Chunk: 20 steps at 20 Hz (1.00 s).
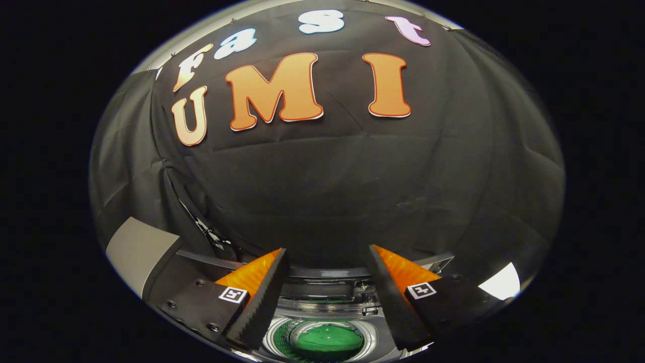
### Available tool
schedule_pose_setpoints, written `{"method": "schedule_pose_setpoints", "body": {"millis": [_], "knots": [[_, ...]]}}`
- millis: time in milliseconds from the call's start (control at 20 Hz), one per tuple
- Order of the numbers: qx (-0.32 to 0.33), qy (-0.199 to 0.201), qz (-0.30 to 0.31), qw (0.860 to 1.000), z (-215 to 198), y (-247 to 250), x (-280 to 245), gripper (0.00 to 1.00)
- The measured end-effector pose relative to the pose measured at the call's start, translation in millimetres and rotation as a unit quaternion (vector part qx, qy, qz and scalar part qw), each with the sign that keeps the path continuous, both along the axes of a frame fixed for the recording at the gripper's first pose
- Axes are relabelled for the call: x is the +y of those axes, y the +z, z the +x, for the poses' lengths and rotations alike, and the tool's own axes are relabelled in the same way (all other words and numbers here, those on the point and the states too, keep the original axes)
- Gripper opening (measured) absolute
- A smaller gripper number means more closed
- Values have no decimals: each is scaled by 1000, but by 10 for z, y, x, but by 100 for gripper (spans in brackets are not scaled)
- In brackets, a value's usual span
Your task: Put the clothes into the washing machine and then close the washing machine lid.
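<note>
Looks about halfway done, going by what's visible. Gripper (pixel 327 287) spread wide, nothing between the fingers, hovering above the washer (pixel 322 302) and pointed mostly at the booth wall. Green clothes (pixel 327 339) already down in the drum, low between the fingers and a bit beyond them, ringed by the pale tub rim. So the loading part seems sorted, at least for that green piece; can't tell if any other garment is waiting somewhere outside. Still left: the lid. Opening plainly uncovered, drum showing straight down. Grey panel (pixel 138 249) standing tilted to the left of the left finger, possibly the raised lid, but too warped by the lens to say for sure. Next up probably swinging that down over the drum, no grabbing needed.
</note>
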<state>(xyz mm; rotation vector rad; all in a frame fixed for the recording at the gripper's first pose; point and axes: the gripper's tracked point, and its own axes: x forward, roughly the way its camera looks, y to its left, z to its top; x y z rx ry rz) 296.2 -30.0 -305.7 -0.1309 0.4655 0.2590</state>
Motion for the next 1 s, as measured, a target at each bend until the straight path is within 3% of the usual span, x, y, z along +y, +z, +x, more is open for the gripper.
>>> {"method": "schedule_pose_setpoints", "body": {"millis": [1000], "knots": [[-7,-5,-1,1000,-895,-133,-244,99]]}}
